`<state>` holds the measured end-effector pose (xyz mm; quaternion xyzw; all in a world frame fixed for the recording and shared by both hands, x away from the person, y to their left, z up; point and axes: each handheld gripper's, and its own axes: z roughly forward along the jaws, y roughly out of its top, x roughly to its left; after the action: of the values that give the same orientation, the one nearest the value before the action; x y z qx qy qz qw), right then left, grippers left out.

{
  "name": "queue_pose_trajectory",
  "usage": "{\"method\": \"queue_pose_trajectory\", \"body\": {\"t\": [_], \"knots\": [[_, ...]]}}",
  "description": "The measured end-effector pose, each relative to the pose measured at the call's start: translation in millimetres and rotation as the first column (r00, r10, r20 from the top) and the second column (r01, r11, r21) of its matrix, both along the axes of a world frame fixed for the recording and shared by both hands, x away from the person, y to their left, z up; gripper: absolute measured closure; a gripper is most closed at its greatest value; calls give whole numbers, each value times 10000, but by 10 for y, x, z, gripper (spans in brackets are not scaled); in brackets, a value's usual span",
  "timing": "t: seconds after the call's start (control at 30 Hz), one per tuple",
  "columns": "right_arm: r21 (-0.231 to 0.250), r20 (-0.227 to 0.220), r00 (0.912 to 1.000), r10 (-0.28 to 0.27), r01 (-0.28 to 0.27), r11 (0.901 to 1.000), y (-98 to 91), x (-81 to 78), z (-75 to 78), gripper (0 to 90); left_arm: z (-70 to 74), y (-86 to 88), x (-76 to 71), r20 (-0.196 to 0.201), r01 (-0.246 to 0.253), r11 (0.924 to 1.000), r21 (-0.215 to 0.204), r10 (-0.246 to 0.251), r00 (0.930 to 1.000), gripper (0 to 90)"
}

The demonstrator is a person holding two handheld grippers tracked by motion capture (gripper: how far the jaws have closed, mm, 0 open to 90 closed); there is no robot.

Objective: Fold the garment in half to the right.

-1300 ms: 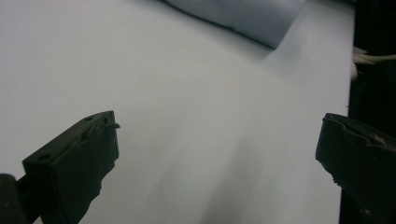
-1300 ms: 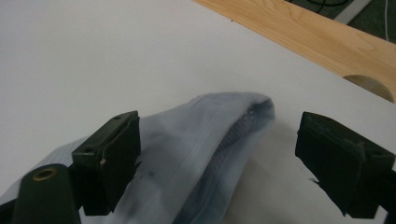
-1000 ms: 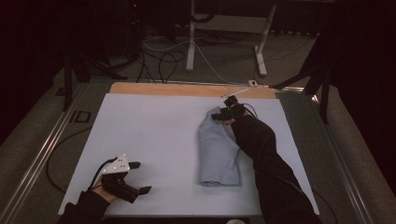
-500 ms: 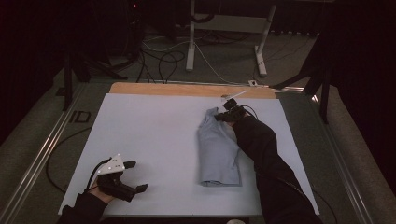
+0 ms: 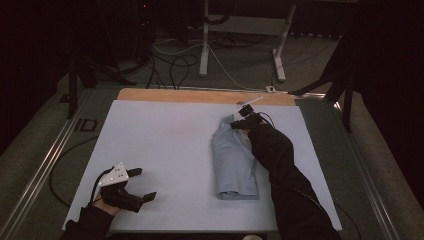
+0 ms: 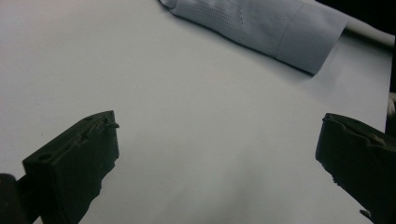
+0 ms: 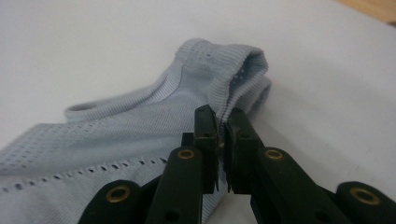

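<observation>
A broad white sheet (image 5: 165, 150) covers the table, a strip of bare wood (image 5: 200, 96) showing along its far edge. Its left half lies open. A folded pale-blue mesh garment (image 5: 234, 165) lies right of centre, ribbed at its far end, and the person's dark right sleeve (image 5: 280, 170) lies along its right side. The right gripper (image 5: 240, 124) has just closed its jaws on the ribbed far edge (image 7: 229, 100), pinching the cloth. The left gripper (image 5: 142, 185) rests near the front left corner, jaws wide apart over bare sheet, well clear of the garment.

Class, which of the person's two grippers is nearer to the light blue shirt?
Right. The right gripper is shut on the light blue shirt at its ribbed collar edge; the left gripper rests apart, open, at the table's near left.
</observation>
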<state>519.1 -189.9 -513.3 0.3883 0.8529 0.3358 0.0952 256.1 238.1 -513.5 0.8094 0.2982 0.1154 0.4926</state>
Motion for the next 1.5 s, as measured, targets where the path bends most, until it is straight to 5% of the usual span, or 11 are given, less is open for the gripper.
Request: {"method": "queue_pose_trajectory", "body": {"t": [0.3, 0.5, 0.53, 0.73, 0.9, 1.1, 1.5], "knots": [[-472, -42, 9997, -229, 227, 9986, 45, 13, -31, 740, 3, 5, -4, 54, -62, 10000, -31, 63, 10000, 3], [-523, 88, 9998, -197, 202, 9984, 34, 9, 20, 512, 11, 9, -6, 123, -97, 9999, -33, 97, 9999, 3], [-230, 271, 9995, -132, 139, 9996, 20, -23, 73, 406, 13, 13, -5, 128, -100, 9999, -44, 100, 9999, 3], [505, 348, 9979, 547, -564, 9971, 17, -169, 255, 140, 22, 10, -11, 177, -64, 10000, 4, 64, 9998, 3], [1115, 496, 9951, 855, -906, 9896, -10, -374, 414, 135, 32, 11, -16, 213, -41, 10000, -16, 41, 9998, 3], [1040, 696, 9886, 1332, -1400, 9847, 9, -665, 496, 133, 38, 7, -18, 246, -11, 10000, -15, 12, 9997, 3], [1333, 1572, 9697, 1868, -2082, 9690, -159, -1545, 566, 134, 54, -1, -28, 327, 19, 10000, 91, -22, 9995, 3]]}}
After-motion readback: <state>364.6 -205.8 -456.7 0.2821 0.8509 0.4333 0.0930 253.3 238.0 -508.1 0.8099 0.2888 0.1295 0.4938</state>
